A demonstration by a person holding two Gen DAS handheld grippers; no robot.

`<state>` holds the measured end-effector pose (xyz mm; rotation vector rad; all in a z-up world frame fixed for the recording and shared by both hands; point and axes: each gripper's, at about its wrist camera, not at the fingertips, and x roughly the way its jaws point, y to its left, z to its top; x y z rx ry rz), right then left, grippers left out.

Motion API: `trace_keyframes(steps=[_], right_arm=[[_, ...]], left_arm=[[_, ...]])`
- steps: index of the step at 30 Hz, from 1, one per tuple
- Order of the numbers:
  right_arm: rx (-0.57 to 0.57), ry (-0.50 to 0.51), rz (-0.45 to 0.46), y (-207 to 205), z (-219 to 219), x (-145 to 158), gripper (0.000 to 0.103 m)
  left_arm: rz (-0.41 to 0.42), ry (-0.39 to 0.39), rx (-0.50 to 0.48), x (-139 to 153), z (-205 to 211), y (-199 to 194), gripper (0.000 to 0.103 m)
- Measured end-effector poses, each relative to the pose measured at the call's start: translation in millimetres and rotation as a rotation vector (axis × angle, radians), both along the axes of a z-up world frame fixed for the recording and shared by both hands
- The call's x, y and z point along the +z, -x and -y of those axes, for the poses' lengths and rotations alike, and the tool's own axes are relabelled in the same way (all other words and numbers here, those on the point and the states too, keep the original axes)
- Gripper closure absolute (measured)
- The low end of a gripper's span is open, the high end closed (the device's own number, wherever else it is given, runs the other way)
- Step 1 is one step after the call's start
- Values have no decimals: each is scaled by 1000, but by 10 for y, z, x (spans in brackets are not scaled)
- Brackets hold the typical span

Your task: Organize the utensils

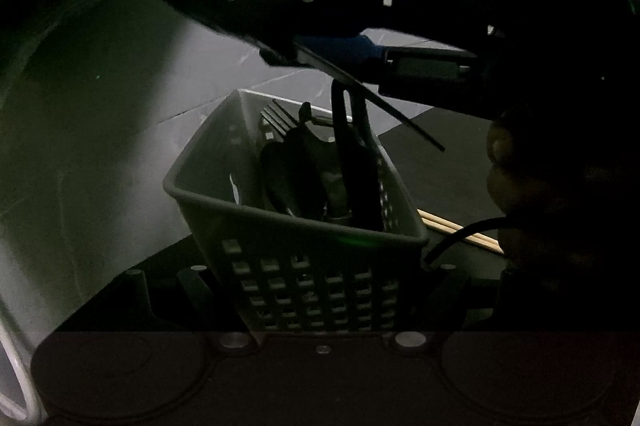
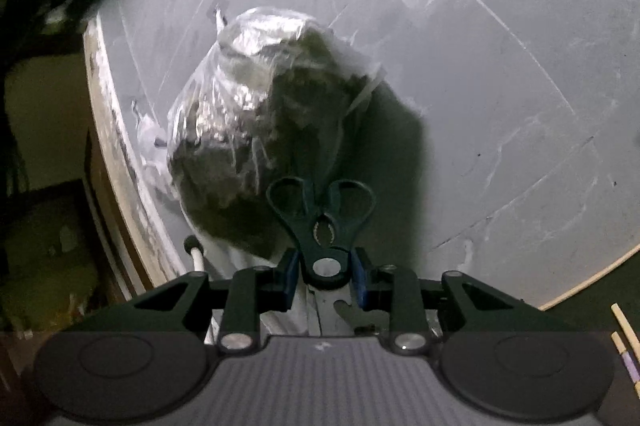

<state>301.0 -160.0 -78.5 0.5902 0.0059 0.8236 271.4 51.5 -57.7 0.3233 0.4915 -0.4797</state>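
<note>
Left gripper [image 1: 320, 300]: fingers clamped on the near wall of a grey perforated basket [image 1: 200, 154], which stands on the dark tabletop [image 1: 452, 146]. Inside it, upright: a fork [image 1: 276, 116] and other dark utensils, hard to tell apart in the dim light. Chopsticks [image 1: 452, 228] lie just beside the basket. Above the basket, the right gripper [image 2: 325, 278]: fingers clenched on black scissors [image 2: 322, 214] at the pivot, handle loops pointing away. Beyond, a plastic-wrapped bundle [image 2: 256, 114] against the wall.
</note>
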Motion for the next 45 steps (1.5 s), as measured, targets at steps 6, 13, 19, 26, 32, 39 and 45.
trace_keyframes(steps=[6,13,19,26,32,39,45], right_arm=[[52,91,-62,49,179,174,72],[139,409,-127,238,482,710,72],[210,736,-147,154,353,1112,71],[306,980,-93,17,-35,1375,75],[319,1031,-72,-155,-263,1577,75],[226,930,-59,-172,-149,1717,65],[92,843,-116,-145,189,1540,56]], left_arm=[[3,25,9,-14,-8,56,24],[15,56,19,-18,-45,108,24],[13,100,24,-15,-59,95,25],[10,119,28,-71,-85,67,26],[4,148,46,-72,-64,57,26],[-12,174,71,-76,-51,35,26],[-12,157,81,-64,-17,-16,26]])
